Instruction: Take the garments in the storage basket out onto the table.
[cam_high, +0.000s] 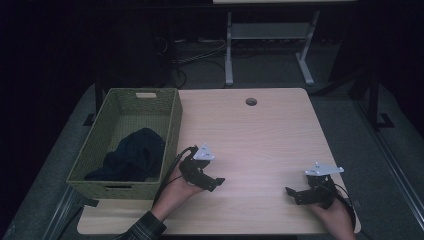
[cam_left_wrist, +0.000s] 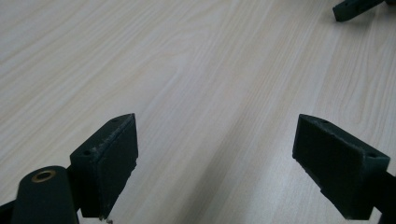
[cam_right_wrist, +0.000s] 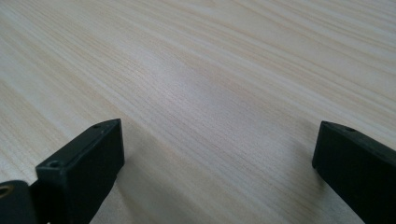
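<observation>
Nearest the person, two grippers rest low over the pale wooden table (cam_high: 260, 130): the left gripper (cam_high: 216, 183) and the right gripper (cam_high: 291, 193), both with jaws spread wide and holding nothing, pointing toward each other and well apart. Farther off, just left of the left gripper, one green woven basket (cam_high: 172, 125) holds one dark crumpled cloth (cam_high: 134, 156).
</observation>
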